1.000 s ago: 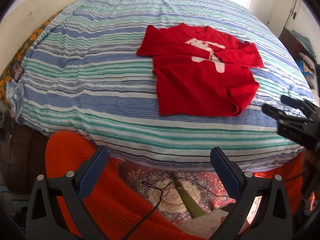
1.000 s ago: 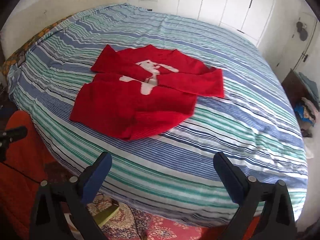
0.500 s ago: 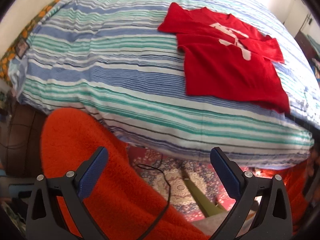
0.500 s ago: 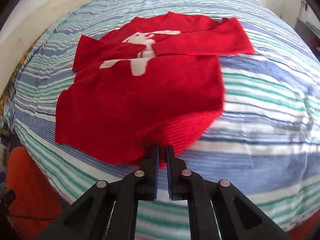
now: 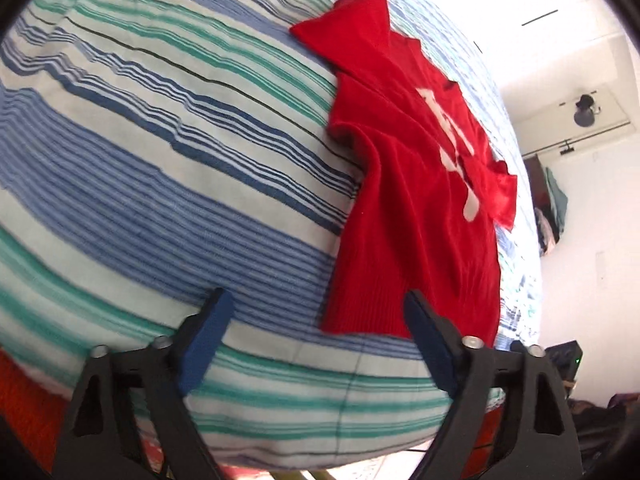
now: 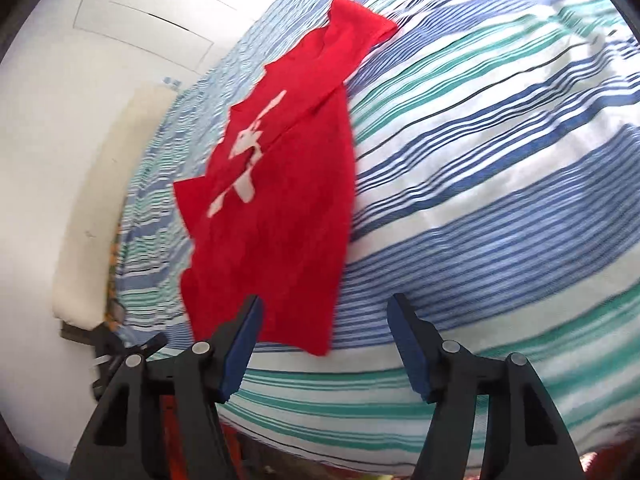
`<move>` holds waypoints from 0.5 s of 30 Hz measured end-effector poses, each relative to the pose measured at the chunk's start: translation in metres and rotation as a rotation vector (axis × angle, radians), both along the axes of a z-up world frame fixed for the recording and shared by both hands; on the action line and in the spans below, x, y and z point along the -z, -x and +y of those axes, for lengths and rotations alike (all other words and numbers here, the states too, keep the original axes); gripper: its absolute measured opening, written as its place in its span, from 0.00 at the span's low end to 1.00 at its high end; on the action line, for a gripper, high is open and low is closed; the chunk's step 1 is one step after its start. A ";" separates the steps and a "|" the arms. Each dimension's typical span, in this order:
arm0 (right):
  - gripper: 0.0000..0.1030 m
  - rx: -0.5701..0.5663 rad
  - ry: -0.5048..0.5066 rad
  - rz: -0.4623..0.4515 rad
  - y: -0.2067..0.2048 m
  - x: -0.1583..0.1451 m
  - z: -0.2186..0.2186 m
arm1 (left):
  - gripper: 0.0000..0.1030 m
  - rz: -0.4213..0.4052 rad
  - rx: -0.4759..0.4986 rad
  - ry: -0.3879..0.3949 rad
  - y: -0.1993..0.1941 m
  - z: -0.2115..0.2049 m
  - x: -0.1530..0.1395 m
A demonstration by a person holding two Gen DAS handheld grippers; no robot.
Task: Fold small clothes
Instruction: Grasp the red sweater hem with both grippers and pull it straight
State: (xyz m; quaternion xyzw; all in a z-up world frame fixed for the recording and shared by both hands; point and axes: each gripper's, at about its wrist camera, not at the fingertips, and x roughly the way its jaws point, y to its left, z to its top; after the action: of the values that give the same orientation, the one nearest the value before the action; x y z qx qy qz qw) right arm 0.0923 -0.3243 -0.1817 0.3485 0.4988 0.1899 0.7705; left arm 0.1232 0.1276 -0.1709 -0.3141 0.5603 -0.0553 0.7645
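Observation:
A small red sweater point(image 5: 412, 184) with a white print lies flat on the striped bed cover point(image 5: 168, 152), sleeves folded across its front. My left gripper point(image 5: 316, 324) is open and low over the bed's near edge, its right finger at the sweater's hem. In the right wrist view the sweater point(image 6: 280, 200) stretches away from my right gripper point(image 6: 324, 332), which is open and empty, with its left finger over the hem corner. Neither gripper holds cloth.
The bed cover point(image 6: 500, 160) has blue, green and white stripes and rounds off at the near edge. A white wall and cupboard doors point(image 6: 152, 12) are behind the bed. A headboard cushion point(image 6: 100, 216) is on the left. An orange rug point(image 5: 24, 392) lies below.
Both grippers have swung down close to the sweater's hem at the bed edge. The right gripper, shut half a second ago, is now open. The left stayed open.

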 end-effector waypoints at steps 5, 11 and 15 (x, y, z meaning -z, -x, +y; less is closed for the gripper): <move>0.62 -0.106 -0.016 -0.019 -0.011 0.005 0.022 | 0.51 -0.013 0.121 -0.073 -0.020 -0.035 0.003; 0.07 -0.175 0.086 -0.015 -0.017 -0.003 0.035 | 0.04 -0.024 0.191 -0.104 -0.007 -0.045 -0.026; 0.07 -0.174 0.075 -0.031 0.007 -0.032 0.019 | 0.04 -0.018 0.206 -0.121 0.024 -0.037 -0.042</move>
State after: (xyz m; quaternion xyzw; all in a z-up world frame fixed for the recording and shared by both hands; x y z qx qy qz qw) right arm 0.0849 -0.3057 -0.1502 0.2717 0.5220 0.2429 0.7712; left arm 0.0996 0.0905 -0.1293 -0.2076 0.5850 -0.1028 0.7773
